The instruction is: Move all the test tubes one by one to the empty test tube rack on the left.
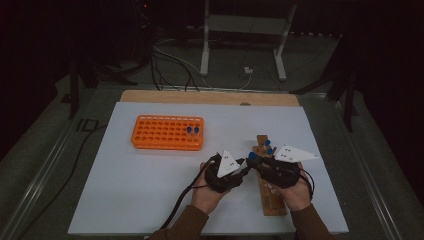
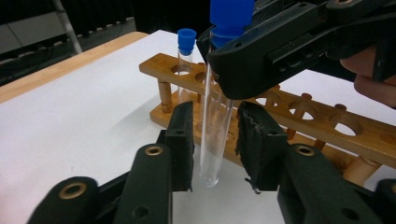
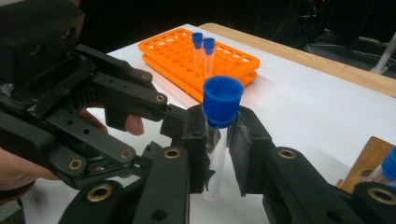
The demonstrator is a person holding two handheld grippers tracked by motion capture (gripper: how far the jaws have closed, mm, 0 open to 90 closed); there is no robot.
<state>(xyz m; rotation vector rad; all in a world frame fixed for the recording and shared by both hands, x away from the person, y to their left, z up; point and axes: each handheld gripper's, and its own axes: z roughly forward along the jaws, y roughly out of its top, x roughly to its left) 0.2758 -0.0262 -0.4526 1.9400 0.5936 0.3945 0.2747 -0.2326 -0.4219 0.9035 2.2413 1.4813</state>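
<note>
Right tongs [image 3: 217, 140] clamped on blue-capped tube [image 3: 219, 135] near its cap; left tongs [image 2: 215, 140] open, jaws straddling its lower end above wooden rack [image 2: 327, 126].

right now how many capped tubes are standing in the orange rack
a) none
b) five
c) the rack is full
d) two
d: two tubes with blue caps stand side by side near the right end of the orange rack, and its other holes look empty; the right gripper view shows the same pair upright in the rack.
</note>
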